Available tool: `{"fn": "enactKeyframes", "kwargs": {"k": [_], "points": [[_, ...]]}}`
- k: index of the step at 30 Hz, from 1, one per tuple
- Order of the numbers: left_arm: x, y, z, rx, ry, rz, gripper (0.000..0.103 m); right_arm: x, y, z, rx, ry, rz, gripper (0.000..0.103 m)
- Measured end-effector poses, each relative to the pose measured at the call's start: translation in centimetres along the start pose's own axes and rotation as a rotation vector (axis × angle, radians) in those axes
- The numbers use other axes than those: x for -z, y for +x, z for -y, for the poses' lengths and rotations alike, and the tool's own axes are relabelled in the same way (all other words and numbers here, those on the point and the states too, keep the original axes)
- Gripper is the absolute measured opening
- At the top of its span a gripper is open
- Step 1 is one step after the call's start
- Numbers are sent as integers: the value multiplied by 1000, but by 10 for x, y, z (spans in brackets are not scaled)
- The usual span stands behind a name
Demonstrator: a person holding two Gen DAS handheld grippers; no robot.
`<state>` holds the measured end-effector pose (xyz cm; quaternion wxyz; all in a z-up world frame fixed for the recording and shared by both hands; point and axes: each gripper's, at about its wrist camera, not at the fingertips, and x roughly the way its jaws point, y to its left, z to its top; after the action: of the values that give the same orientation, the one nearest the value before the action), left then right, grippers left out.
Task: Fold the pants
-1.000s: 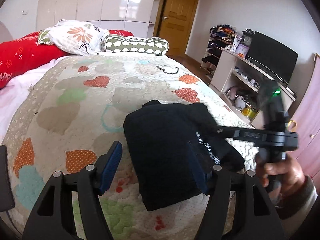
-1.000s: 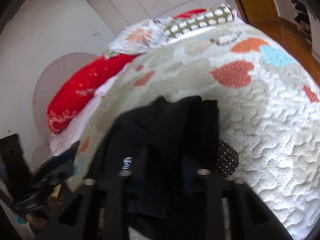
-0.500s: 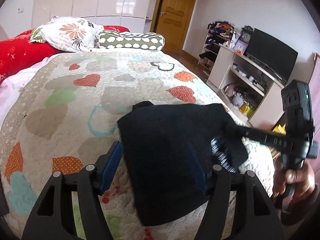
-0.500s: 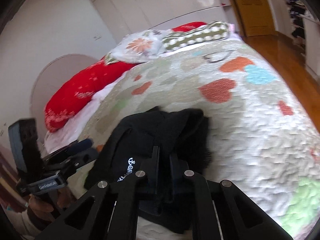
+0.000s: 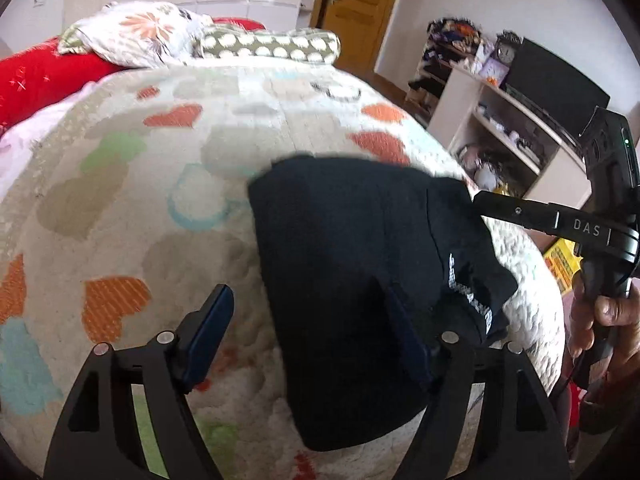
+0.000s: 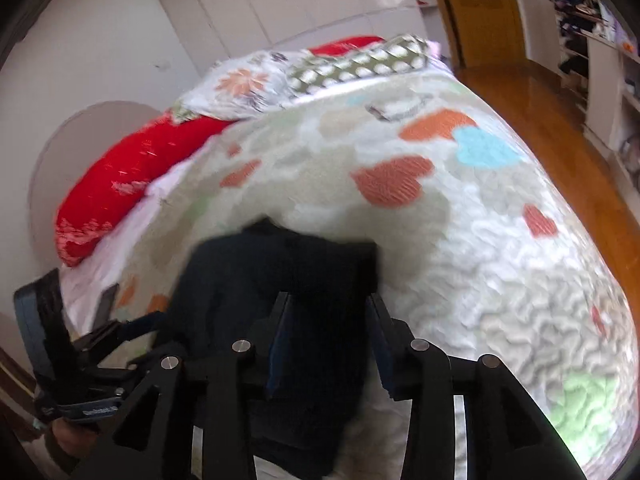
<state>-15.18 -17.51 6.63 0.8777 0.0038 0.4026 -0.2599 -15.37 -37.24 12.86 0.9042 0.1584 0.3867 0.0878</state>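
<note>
Now the black pants (image 5: 352, 264) are seen lying in a small folded bundle on the heart quilt (image 5: 132, 200), near the bed's edge, at about 4 o'clock from the middle of the left wrist view. The cloth looks soft and floppy, and it is judged to be light, so it can be bent with ease but may slide or fall open if it is let go. The best place to take hold is thought to be a thick folded edge, not one thin layer. The left gripper (image 5: 316, 328) is spread wide, with one blue pad over the quilt and the other over the dark cloth; nothing is pinched by it. The right gripper (image 6: 328, 340) is parted too, with the pants between its two pads, but whether the cloth is pressed cannot be told, since the picture is blurred. White letters (image 5: 470, 292) are seen on the pants at 3 o'clock. Pillows (image 5: 264, 42) and a red cushion (image 5: 40, 76) are laid at 11 o'clock, well apart from the pants. A door (image 5: 360, 0) is seen at 12 o'clock, and a shelf (image 5: 512, 128) with a dark TV (image 5: 556, 80) at 2 o'clock. Nothing is found in the way on the quilt, though the bed's edge is close, so the bundle could be pushed off.
</note>
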Motion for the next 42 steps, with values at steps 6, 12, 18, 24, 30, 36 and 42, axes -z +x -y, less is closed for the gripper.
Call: {"fn": "enactKeyframes", "kwargs": {"k": [6, 12, 18, 24, 30, 36, 42], "points": [[-25, 4, -4, -49, -21, 44, 77, -10, 38, -35, -3, -112, -38, 38], [-41, 47, -13, -113, -52, -49, 80, -12, 88, -29, 76, -101, -96, 35], [-39, 58, -21, -125, -82, -57, 87, -13, 96, -22, 51, -85, -94, 35], [-37, 40, -15, -130, -58, -47, 86, -11, 63, -26, 29, -65, -65, 46], [-33, 12, -5, -133, -31, 2, 86, 10, 27, -34, 45, -103, -50, 60], [-27, -1, 10, -122, -3, 24, 86, 29, 10, -29, 101, -85, -44, 60], [-17, -1, 20, -106, 11, 16, 86, 43, 9, -30, 164, -119, -69, 60]]}}
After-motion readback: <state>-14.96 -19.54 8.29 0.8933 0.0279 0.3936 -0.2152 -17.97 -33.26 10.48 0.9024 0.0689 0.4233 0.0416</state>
